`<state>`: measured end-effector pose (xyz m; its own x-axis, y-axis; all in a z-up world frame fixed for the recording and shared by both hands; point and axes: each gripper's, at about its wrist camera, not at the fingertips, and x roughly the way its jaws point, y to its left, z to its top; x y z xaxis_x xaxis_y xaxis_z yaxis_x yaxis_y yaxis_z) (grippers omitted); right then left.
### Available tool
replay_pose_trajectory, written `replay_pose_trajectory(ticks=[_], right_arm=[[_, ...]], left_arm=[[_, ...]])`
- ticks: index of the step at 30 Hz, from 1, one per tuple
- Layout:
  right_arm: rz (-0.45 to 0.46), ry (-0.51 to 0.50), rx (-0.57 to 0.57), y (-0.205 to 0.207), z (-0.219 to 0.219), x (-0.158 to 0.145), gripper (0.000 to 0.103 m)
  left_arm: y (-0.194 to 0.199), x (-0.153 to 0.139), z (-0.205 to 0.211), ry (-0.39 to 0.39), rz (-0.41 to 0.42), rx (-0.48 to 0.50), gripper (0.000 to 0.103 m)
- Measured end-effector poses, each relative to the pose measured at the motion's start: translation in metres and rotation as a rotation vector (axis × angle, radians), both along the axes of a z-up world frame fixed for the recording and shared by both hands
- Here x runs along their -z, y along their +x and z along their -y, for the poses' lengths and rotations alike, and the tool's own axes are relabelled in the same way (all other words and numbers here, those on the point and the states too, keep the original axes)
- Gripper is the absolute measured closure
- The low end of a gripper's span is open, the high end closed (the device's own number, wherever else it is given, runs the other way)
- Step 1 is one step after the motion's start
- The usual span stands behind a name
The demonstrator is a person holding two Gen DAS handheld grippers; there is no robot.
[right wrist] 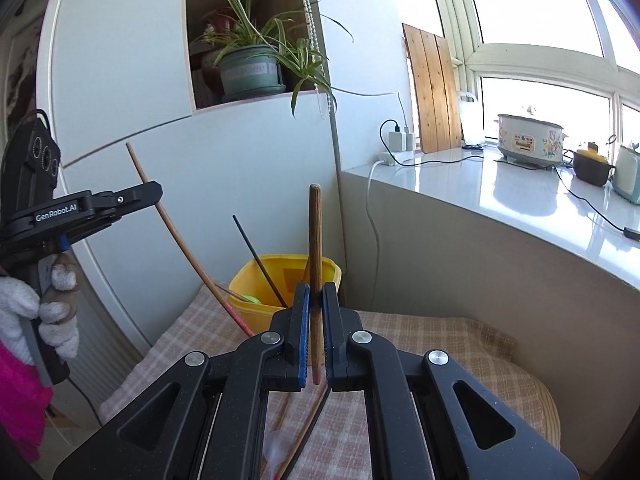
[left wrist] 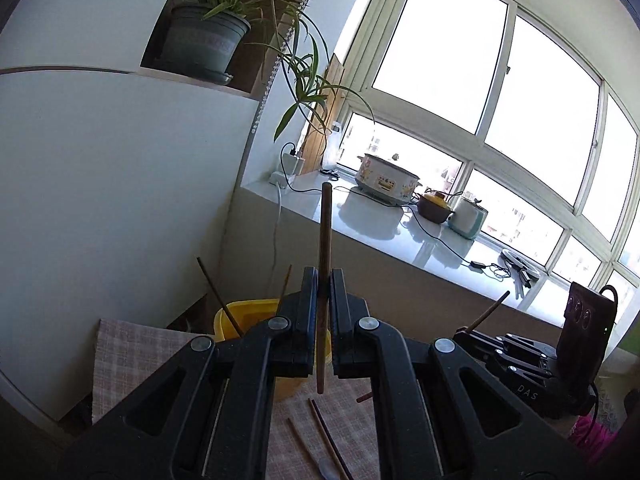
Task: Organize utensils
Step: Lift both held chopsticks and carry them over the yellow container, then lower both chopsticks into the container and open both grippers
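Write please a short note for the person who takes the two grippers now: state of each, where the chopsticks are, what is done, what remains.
Left gripper: jaws shut on a brown chopstick, held upright.
Right gripper: jaws shut on a second chopstick, also upright.
Yellow bin stands ahead on the checked cloth; a few sticks already lean inside it.
Left to do: drop both held chopsticks in the bin, then collect the loose chopsticks lying on the cloth.

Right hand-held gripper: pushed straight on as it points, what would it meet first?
Probably the yellow container, dead ahead of the right hand-held gripper, which is shut on a wooden chopstick. Depth is unclear, and the chopstick might touch first.
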<state>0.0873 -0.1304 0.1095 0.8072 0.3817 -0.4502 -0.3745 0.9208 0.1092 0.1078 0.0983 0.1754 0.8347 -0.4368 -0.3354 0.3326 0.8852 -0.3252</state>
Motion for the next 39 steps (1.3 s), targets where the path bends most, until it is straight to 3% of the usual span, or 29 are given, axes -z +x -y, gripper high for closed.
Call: replay_pose_trajectory(ticks=[7, 18, 29, 39], right_arm=[[0.046, 0.013, 0.003, 0.015, -0.003, -0.023, 0.098], [0.065, 0.130, 0.006, 0.042, 0.006, -0.047, 0.098], [0.004, 0.154, 0.006, 0.084, -0.011, -0.029, 0.098], [-0.126, 0.178, 0.023, 0.114, -0.008, 0.005, 0.098]], left_arm=[[0.027, -0.009, -0.011, 0.013, 0.021, -0.055, 0.100], [0.069, 0.018, -0.028, 0.023, -0.038, -0.117, 0.100], [0.088, 0.042, -0.013, 0.094, -0.052, -0.125, 0.100], [0.095, 0.057, -0.007, 0.113, -0.064, -0.120, 0.100]])
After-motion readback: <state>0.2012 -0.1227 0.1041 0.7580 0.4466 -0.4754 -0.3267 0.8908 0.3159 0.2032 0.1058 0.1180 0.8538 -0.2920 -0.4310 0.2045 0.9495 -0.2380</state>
